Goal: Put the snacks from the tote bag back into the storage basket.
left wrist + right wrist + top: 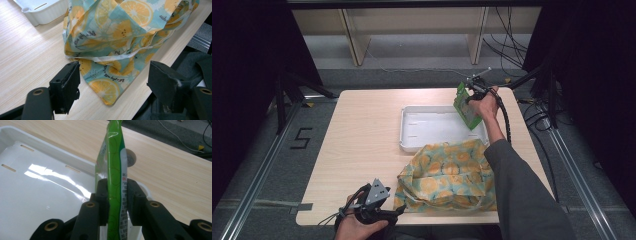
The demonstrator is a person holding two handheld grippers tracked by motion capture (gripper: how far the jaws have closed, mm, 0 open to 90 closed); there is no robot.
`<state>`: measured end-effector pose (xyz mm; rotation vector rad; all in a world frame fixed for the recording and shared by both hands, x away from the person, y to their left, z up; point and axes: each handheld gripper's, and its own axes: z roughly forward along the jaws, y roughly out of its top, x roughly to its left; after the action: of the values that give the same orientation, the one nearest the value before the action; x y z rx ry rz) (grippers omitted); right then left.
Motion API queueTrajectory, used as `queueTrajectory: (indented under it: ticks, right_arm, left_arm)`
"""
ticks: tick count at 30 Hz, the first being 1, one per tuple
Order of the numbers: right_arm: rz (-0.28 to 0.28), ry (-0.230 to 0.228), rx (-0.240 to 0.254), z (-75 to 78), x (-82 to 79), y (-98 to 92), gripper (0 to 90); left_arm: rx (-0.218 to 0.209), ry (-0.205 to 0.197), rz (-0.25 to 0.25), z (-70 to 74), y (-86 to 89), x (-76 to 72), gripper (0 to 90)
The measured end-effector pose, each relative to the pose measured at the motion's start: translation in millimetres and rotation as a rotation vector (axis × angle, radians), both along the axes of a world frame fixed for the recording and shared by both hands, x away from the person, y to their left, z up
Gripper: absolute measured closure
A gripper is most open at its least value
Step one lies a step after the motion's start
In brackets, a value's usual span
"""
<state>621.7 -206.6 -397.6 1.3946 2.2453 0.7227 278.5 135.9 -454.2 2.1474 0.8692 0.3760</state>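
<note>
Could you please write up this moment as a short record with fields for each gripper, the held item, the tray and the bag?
right gripper: shut on the green packet, fingers pressing both flat sides
green packet: held on edge above the tray's far right corner
white tray: bare inside, on the table beyond the bag
orange-print cloth bag: slumped on the table's near edge
left gripper: open, a corner of the bag between its fingers, not pressed
table: light wood

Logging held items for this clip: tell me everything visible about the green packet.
The green packet is a flat, glossy plastic pouch with pale circle patterns and small print. It is held on edge, clamped between the jaws of the right claw, raised over the far right corner of the white tray. Nothing else touches it.
</note>
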Motion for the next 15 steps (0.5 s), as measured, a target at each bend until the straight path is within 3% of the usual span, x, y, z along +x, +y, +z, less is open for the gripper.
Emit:
queueTrajectory:
  ticks: [4,7,15]
  right_arm:
    - [-0.001,0.003,0.016,-2.1,-0.3,-0.3,74.3]
    - [-0.017,0.025,0.066,-2.9,-0.7,0.0,74.4]
    - [-0.031,0.037,0.074,-3.1,-1.1,-1.1,73.2]
  left_arm:
    - [0.0,-0.001,-0.001,0.1,0.1,0.2,25.6]
    - [-0.001,-0.001,-0.002,0.2,-0.1,0.1,25.6]
    - [0.005,-0.003,-0.001,-0.3,-0.3,0.3,25.6]
